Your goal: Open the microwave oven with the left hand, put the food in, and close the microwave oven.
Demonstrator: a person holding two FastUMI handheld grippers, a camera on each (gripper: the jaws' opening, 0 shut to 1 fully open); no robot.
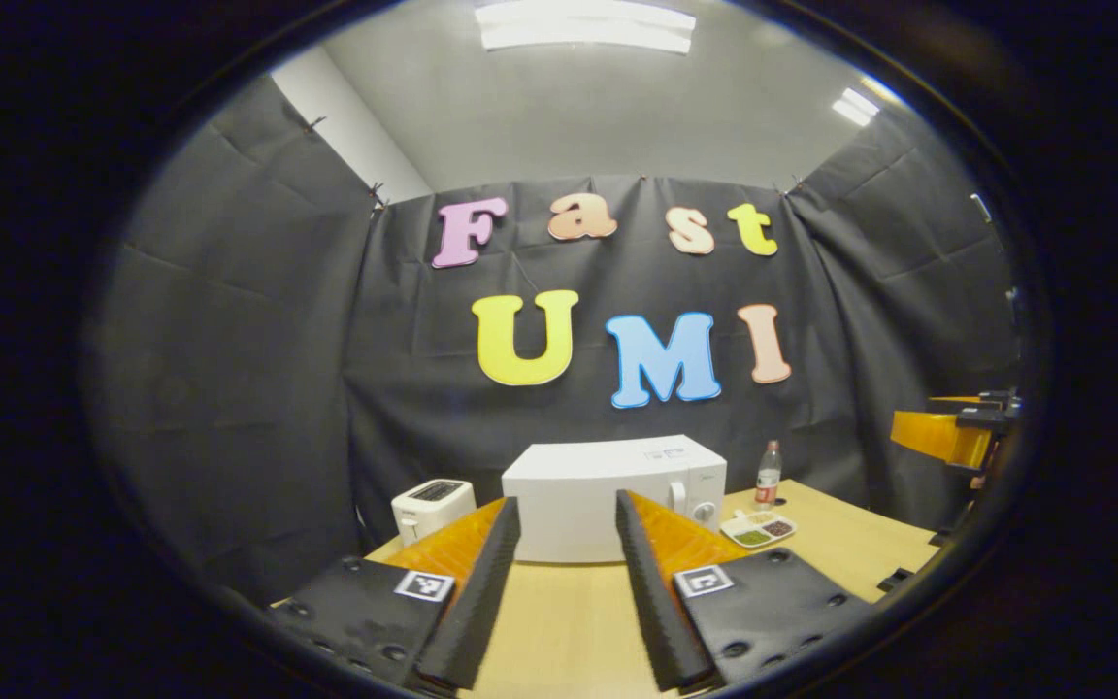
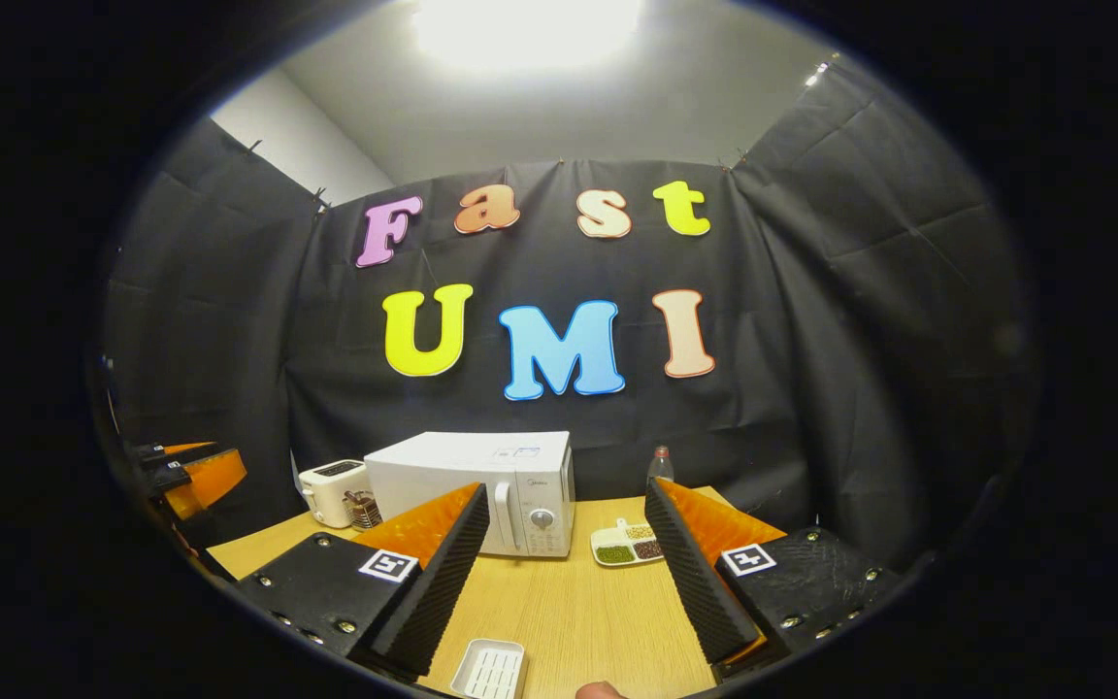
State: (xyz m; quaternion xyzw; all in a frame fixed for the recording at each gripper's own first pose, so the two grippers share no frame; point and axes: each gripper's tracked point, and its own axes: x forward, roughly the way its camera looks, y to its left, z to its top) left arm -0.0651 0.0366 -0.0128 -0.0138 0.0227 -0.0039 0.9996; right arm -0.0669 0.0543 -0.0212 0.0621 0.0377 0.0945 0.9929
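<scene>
**Microwave shut, both grippers apart and empty**

While both grippers hang above the wooden table (image 2: 569, 612), nothing sits between their fingers. Left to right in the right gripper view: toaster (image 2: 331, 490), microwave (image 2: 481, 485) with its door closed, divided food dish (image 2: 625, 544) just beside it, bottle (image 2: 659, 466) behind. A small white tray (image 2: 489, 670) lies near the front edge. Left gripper (image 1: 567, 592): jaws spread, aimed at the microwave front. Right gripper (image 2: 569, 573): jaws spread wide.
</scene>
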